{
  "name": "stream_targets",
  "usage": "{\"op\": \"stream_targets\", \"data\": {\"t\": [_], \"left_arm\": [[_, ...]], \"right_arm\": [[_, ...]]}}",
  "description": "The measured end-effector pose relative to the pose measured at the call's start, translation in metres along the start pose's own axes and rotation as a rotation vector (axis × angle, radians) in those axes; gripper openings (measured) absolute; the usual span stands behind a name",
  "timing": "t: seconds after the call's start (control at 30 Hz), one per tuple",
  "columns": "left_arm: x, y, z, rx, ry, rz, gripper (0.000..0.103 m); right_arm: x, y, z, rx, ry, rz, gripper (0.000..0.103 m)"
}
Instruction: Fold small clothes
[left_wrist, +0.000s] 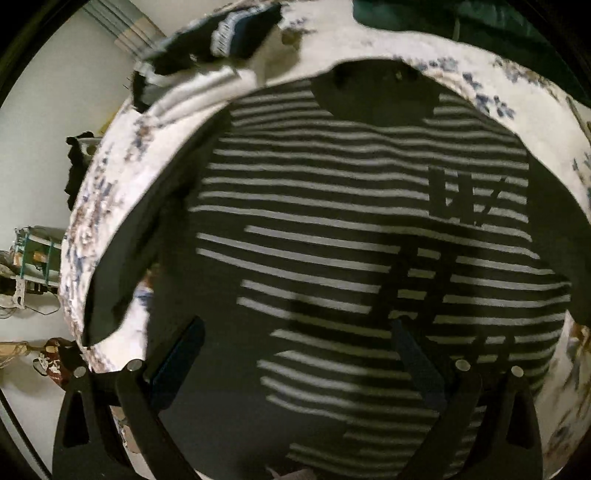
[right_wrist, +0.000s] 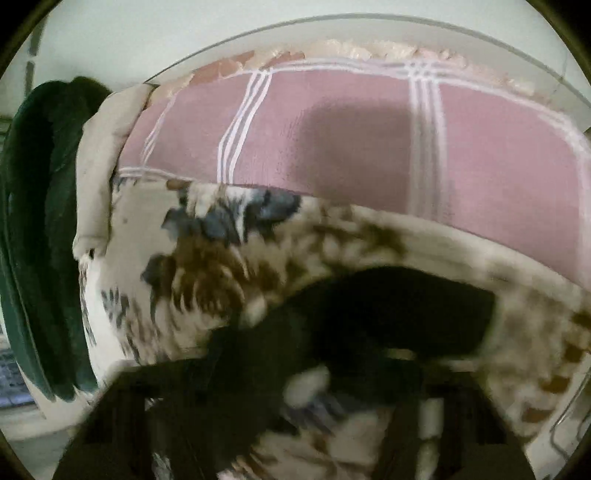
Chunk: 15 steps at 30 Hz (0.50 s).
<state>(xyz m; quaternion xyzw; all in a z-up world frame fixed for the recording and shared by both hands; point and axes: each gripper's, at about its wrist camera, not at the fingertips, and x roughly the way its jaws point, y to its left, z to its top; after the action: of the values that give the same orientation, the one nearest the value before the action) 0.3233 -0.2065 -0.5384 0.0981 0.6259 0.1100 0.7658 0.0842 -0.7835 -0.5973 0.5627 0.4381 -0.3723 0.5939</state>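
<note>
Left wrist view: a dark, white-striped knit shirt (left_wrist: 351, 221) lies flat on the floral blanket (left_wrist: 107, 206), folded clothes (left_wrist: 225, 40) beyond its collar. The left gripper (left_wrist: 295, 354) hangs over the shirt's lower half, jaws spread wide, holding nothing.

Right wrist view: blurred. A dark cloth (right_wrist: 388, 310) lies on the blanket (right_wrist: 207, 258), a pink checked sheet (right_wrist: 332, 140) beyond. The right gripper (right_wrist: 295, 424) is nearly closed; I cannot tell whether it pinches the cloth.

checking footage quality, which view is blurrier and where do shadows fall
Right wrist view: heavy motion blur low down, smearing the dark garment and right gripper; pink checked cloth sharper. Left wrist view: mostly crisp, with gripper shadows across the striped shirt.
</note>
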Motion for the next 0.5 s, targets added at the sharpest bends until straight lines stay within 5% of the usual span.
{"op": "stream_targets", "data": {"t": [0.07,0.33,0.43,0.5], "left_arm": [[0.005,-0.007,0.001,0.013,0.012,-0.007,0.103],[-0.006,-0.011,0.009,0.026,-0.026,-0.027,0.103],[-0.004,-0.011,0.008,0.04,-0.031,-0.025,0.103],[0.0,-0.014,0.005,0.051,-0.022,-0.022,0.103]], "right_arm": [[-0.003,0.006,-0.001,0.016,-0.043,-0.006,0.009],[-0.098,0.023,-0.064,-0.125,-0.207,0.063,0.008],[-0.104,0.0,-0.085,-0.156,-0.182,-0.037,0.008],[-0.079,-0.025,-0.095,-0.168,-0.075,-0.161,0.011]]}}
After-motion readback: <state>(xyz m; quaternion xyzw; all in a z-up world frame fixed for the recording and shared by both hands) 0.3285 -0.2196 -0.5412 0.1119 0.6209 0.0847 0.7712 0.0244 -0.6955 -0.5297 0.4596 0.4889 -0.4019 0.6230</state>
